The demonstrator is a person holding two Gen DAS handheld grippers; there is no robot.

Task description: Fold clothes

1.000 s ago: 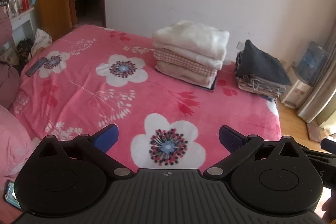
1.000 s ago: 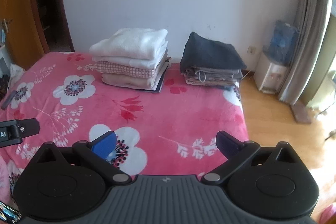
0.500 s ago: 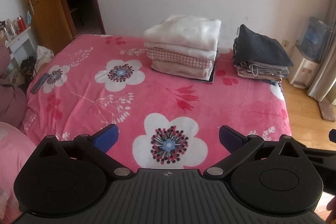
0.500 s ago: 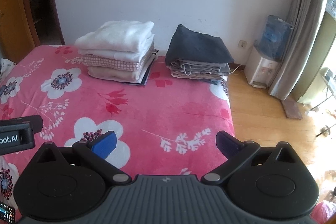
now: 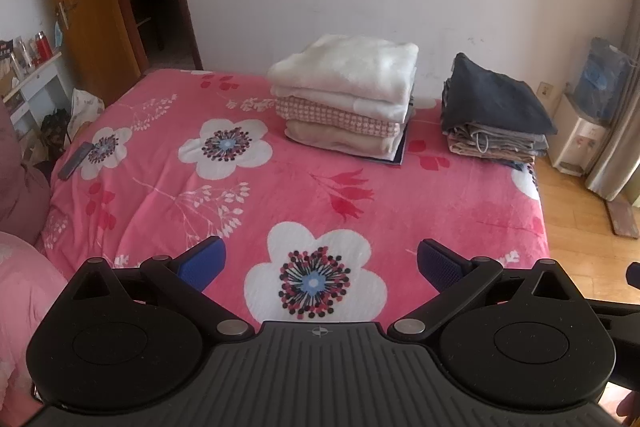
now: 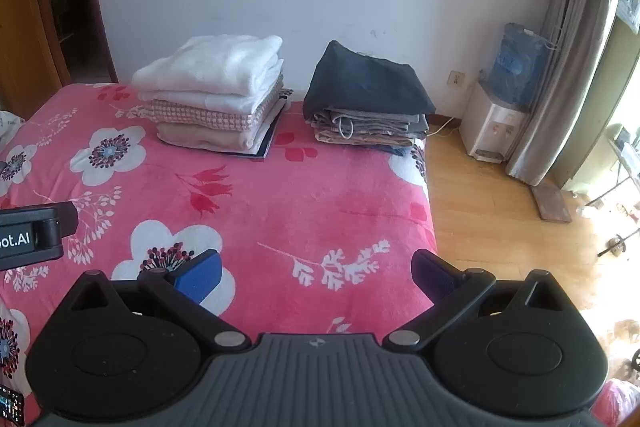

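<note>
Two stacks of folded clothes sit at the far side of the bed with the pink floral blanket (image 5: 304, 187). The light stack (image 5: 346, 91) has white, checked and beige layers; it also shows in the right wrist view (image 6: 216, 91). The dark stack (image 5: 494, 111), topped by a navy garment, sits to its right (image 6: 366, 99). My left gripper (image 5: 320, 261) is open and empty over the near part of the bed. My right gripper (image 6: 316, 273) is open and empty near the bed's right edge. The left gripper's body (image 6: 32, 233) shows at the left of the right wrist view.
A remote (image 5: 76, 155) lies at the bed's left edge. A water dispenser (image 6: 496, 107) and curtain (image 6: 568, 47) stand at the right on the wooden floor (image 6: 500, 227). A wooden door (image 5: 88, 7) and a white shelf with bottles (image 5: 28, 67) are at the left.
Both views have drawn back and risen slightly, levelling out. The stacks look smaller and farther, and more floor shows at the right. Both grippers stay open.
</note>
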